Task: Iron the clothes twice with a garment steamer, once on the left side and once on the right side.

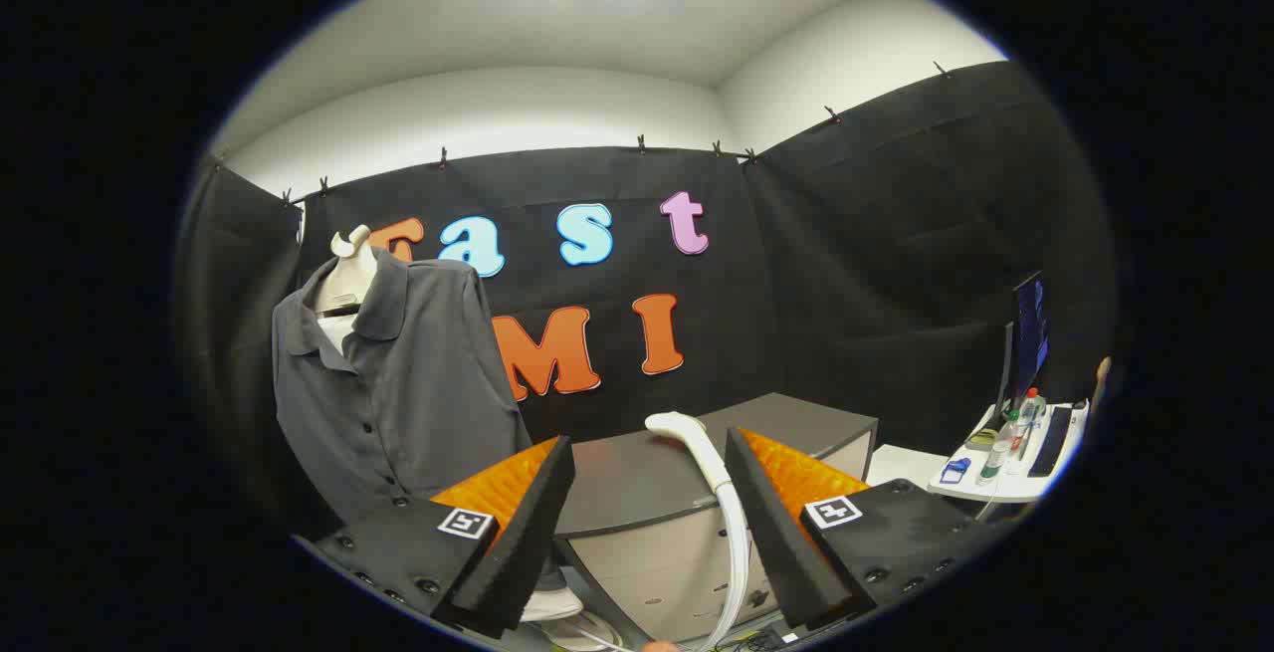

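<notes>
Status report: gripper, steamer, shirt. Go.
Gripper open, nothing held. White steamer between the fingers, close to the right one, untouched, in front of grey cabinet. Grey shirt on mannequin, ahead left. Path clear.

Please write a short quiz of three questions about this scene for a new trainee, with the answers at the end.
1. True or false: the tongs are shut on the steamer.
2. Where does the grey shirt hang: A) on a mannequin, B) flat on the cabinet, C) on the white desk?
3. What white thing rises between the fingers?

Key: 1. False, the fingers are spread and not pressing it. 2. A. 3. The steamer, close to the right finger.
</notes>
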The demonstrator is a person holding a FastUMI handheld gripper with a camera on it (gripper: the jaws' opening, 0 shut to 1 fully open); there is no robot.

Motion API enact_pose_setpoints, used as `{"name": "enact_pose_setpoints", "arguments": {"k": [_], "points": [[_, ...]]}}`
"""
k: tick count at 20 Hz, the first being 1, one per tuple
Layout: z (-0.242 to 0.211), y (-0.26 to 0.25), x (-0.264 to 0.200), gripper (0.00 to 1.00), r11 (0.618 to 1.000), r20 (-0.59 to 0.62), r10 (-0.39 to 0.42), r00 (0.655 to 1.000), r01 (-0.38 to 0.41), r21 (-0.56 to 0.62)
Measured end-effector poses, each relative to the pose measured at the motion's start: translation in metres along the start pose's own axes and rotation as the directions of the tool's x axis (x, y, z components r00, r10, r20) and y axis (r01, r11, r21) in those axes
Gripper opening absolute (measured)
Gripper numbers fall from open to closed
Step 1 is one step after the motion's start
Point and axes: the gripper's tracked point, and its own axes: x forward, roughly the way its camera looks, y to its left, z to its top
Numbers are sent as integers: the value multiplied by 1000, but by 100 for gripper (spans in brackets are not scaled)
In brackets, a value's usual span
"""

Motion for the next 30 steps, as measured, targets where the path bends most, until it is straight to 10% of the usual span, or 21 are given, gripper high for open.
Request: {"name": "enact_pose_setpoints", "arguments": {"k": [18,30], "points": [[-12,-14,25,98,1000,-52,-4,999,4,2],[-28,-63,120,98,999,-144,37,989,-42,-31]]}}
